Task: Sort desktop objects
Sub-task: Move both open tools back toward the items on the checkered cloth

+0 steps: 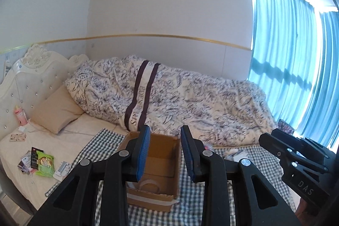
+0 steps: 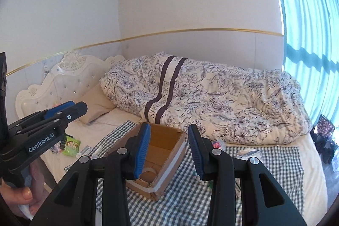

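Cardboard box (image 1: pixel 157 164) sits on the checked cloth (image 1: pixel 101 141) under your left gripper (image 1: pixel 163 154), jaws apart and empty, and your right gripper (image 2: pixel 168 154) is wide too, so reach slowly for the small things (image 2: pixel 218 144) beside it.

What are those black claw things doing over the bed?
A person is holding a claw in each hand to tidy up. The left claw and right claw are both open and hold nothing, hovering above a cardboard box on a checkered cloth. A green packet lies on the bed.
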Demonstrator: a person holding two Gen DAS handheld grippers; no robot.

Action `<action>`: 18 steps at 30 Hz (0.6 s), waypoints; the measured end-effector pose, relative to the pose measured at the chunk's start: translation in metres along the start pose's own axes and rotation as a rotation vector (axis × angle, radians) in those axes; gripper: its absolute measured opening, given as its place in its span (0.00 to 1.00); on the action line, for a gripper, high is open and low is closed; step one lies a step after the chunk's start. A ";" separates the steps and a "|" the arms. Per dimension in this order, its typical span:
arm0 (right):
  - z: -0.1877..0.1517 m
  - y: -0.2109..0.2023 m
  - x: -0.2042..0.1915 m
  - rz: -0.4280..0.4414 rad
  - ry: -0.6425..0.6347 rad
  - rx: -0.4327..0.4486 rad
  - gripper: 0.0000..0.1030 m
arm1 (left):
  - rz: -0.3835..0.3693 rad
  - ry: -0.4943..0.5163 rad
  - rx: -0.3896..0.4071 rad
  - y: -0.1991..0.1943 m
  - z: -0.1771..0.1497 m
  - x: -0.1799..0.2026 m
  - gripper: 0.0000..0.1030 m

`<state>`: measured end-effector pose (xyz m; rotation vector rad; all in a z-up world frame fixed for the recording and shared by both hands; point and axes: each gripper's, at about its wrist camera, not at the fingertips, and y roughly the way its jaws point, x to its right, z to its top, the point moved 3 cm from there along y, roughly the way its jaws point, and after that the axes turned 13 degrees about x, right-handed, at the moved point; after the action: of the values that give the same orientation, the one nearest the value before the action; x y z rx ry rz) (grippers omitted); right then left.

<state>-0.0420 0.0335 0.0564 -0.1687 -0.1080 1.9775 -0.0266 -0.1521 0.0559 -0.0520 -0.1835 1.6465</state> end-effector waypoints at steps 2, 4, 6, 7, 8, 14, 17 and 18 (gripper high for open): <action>0.003 -0.010 0.002 -0.008 -0.001 0.010 0.36 | -0.011 0.004 0.012 -0.008 0.004 0.006 0.31; 0.005 -0.019 0.006 -0.015 -0.004 0.016 0.36 | -0.017 0.007 0.018 -0.014 0.006 0.010 0.32; 0.006 -0.025 0.010 -0.023 -0.003 0.019 0.36 | -0.026 0.006 0.017 -0.017 0.006 0.015 0.34; 0.005 -0.027 0.012 -0.025 0.000 0.019 0.37 | -0.039 -0.002 0.008 -0.019 0.006 0.017 0.34; 0.004 -0.029 0.014 -0.027 0.001 0.018 0.37 | -0.053 -0.010 0.000 -0.020 0.005 0.020 0.35; -0.001 -0.038 0.028 -0.045 0.012 0.011 0.38 | -0.065 0.007 0.005 -0.024 0.003 0.041 0.41; -0.001 -0.041 0.039 -0.060 0.020 0.012 0.39 | -0.071 0.014 -0.002 -0.021 -0.001 0.049 0.42; -0.002 -0.042 0.044 -0.068 0.023 0.012 0.42 | -0.077 0.015 -0.004 -0.020 -0.002 0.052 0.42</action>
<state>-0.0212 0.0909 0.0577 -0.1777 -0.0856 1.9075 -0.0114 -0.0987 0.0606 -0.0592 -0.1755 1.5684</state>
